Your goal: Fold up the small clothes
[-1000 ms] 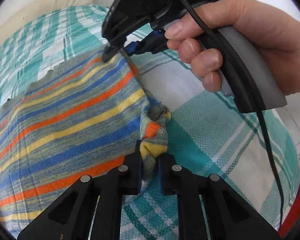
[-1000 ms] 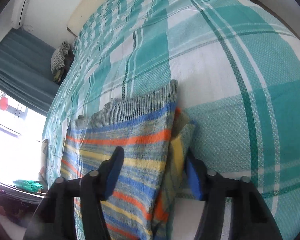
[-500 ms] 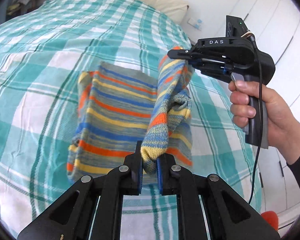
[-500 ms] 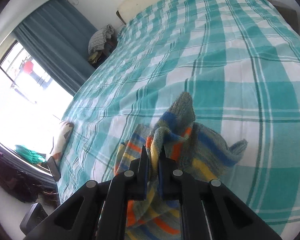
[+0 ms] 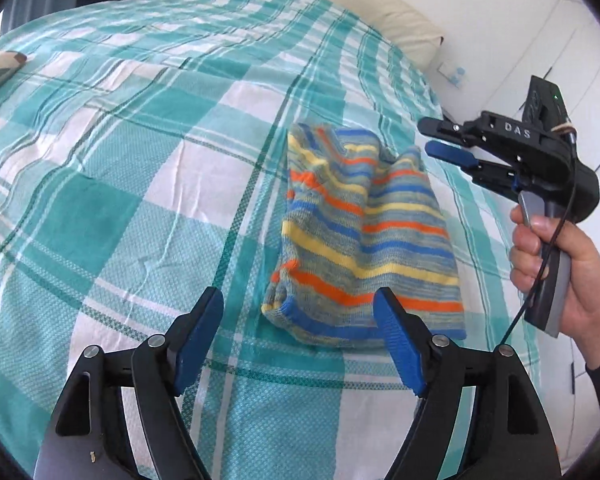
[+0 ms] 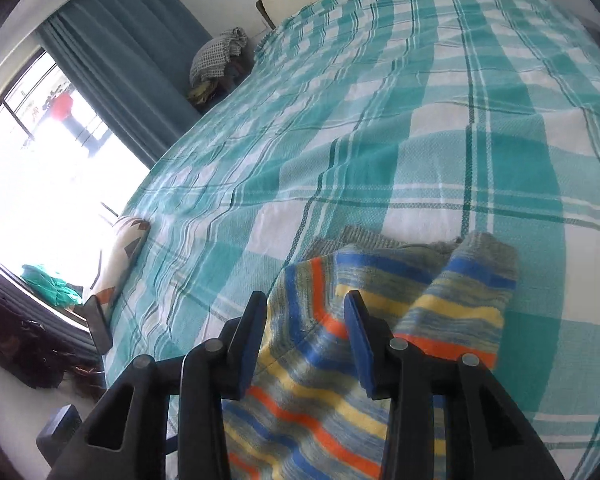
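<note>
Sweater (image 5: 364,236) lies folded at centre frame on the bedspread (image 5: 140,184). Left gripper (image 5: 300,332) and right gripper (image 6: 306,340) gape wide, holding nothing. Pressing the lumpy upper fold flat would likely tidy it.

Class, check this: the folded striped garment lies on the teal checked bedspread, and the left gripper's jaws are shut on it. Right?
Not quite. The left wrist view shows the left gripper with jaws wide open, holding nothing. The striped garment does lie on the checked bedspread.

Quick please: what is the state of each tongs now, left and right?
Left tongs: open, holding nothing.
Right tongs: open, holding nothing, above the striped garment.
</note>
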`<state>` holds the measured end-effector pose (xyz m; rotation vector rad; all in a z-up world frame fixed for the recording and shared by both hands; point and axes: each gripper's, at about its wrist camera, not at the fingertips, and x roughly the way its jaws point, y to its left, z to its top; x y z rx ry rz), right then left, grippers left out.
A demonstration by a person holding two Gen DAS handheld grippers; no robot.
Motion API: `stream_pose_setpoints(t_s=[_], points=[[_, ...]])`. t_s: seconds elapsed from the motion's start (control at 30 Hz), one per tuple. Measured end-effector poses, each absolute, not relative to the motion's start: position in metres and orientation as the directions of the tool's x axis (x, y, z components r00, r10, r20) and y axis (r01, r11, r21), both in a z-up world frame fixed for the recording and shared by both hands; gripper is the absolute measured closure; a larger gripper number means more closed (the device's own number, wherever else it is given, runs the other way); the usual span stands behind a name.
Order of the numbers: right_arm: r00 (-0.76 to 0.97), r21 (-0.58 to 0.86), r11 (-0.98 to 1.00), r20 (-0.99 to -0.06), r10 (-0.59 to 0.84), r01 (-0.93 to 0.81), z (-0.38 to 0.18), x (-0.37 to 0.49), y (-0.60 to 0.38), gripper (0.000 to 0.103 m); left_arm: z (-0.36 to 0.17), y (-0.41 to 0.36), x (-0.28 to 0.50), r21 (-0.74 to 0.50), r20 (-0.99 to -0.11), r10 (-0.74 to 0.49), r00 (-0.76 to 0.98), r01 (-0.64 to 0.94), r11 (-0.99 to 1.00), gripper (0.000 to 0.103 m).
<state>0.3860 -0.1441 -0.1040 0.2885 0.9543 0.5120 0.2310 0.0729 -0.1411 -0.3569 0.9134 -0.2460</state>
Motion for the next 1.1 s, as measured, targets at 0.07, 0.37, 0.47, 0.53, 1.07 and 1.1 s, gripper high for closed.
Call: stream_pose_setpoints(t_s=[0.07,0.37,0.47,0.53,1.07,1.1], points=[[0.490,0.383,0.856,-0.705,0.513,-0.346,-0.092,0.356,-0.158,0.062,-0.145,0.063,0.247,-0.356,-0.744,-0.329,0.581,0.071,0.932,0.022],[0.341,0.235,0.914,-0.873,0.347,-0.329,-0.179,0.251,-0.178,0.074,-0.153,0.071,0.256,-0.235,-0.842,-0.212,0.497,0.017,0.972,0.019],[0.425,0.235,0.936,-0.843,0.331,-0.263,-0.158,0.229,-0.191,0.055,-0.136,0.073,0.236,-0.181,-0.828,-0.171,0.534,0.035,0.983,0.016],[0.451,0.250,0.931,-0.821,0.350,-0.266,-0.148,0.215,-0.193,0.045,-0.130,0.073,0.230,-0.152,-0.826,-0.147,0.545,0.036,0.988,0.016],[0.465,0.243,0.945,-0.826,0.320,-0.219,-0.148,0.188,-0.200,0.035,-0.118,0.065,0.245,-0.100,-0.819,-0.130,0.559,0.084,0.991,0.015],[0.467,0.254,0.943,-0.821,0.327,-0.214,-0.147,0.195,-0.202,0.026,-0.119,0.068,0.254,-0.151,-0.811,-0.180,0.557,0.097,0.984,0.010]])
